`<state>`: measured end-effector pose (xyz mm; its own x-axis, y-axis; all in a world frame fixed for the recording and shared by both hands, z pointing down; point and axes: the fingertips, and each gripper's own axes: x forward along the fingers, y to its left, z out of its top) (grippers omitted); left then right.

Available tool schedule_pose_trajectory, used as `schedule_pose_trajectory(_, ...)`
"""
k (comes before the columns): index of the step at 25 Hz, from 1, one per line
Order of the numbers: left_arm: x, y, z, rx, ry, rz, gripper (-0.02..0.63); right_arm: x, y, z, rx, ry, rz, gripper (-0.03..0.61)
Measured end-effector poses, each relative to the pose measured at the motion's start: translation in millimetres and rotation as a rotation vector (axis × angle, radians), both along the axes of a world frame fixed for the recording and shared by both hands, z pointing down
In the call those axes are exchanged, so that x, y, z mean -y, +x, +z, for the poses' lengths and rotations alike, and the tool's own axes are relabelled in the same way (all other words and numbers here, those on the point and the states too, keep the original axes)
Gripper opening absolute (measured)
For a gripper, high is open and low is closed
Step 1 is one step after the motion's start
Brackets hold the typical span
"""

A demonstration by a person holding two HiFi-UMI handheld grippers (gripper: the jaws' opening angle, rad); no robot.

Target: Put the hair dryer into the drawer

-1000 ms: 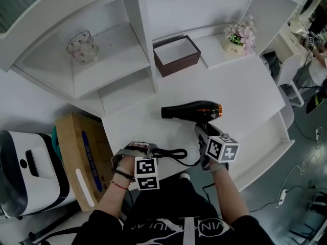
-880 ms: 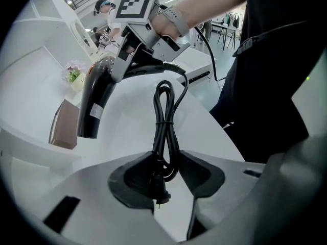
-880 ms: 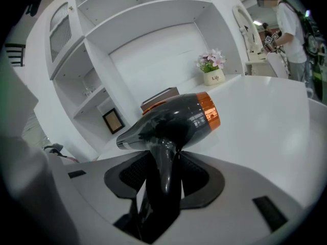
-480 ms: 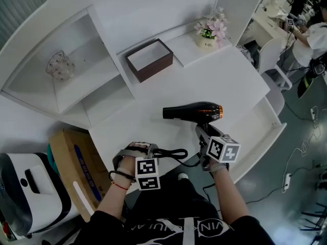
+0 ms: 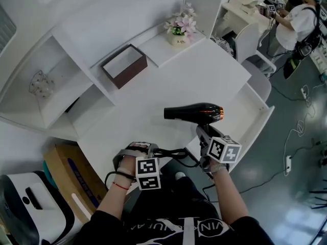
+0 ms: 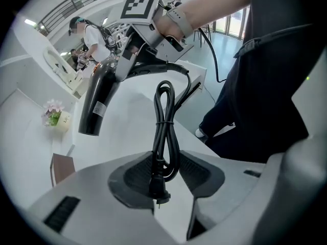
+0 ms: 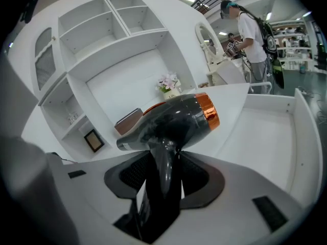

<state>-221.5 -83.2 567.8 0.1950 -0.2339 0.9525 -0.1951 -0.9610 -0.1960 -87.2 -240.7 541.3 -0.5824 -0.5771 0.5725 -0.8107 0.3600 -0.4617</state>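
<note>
White desk (image 5: pixel 196 80), open drawer (image 5: pixel 244 117), open-topped brown box (image 5: pixel 124 67)

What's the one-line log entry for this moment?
right gripper: shut on hair dryer handle | left gripper: shut on cord | drawer: open

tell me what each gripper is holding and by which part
The right gripper holds the hair dryer by its handle; the left gripper holds its bundled cord near the plug.
</note>
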Motion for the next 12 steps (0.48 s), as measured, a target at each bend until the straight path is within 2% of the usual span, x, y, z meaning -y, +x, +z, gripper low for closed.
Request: schedule_pose_trajectory(12,-0.5,65.4,6.9,-0.009,-0.015,0.131,0.164,-20.6,86.2,9.9,-0.007,-0.025,0.148,0.176)
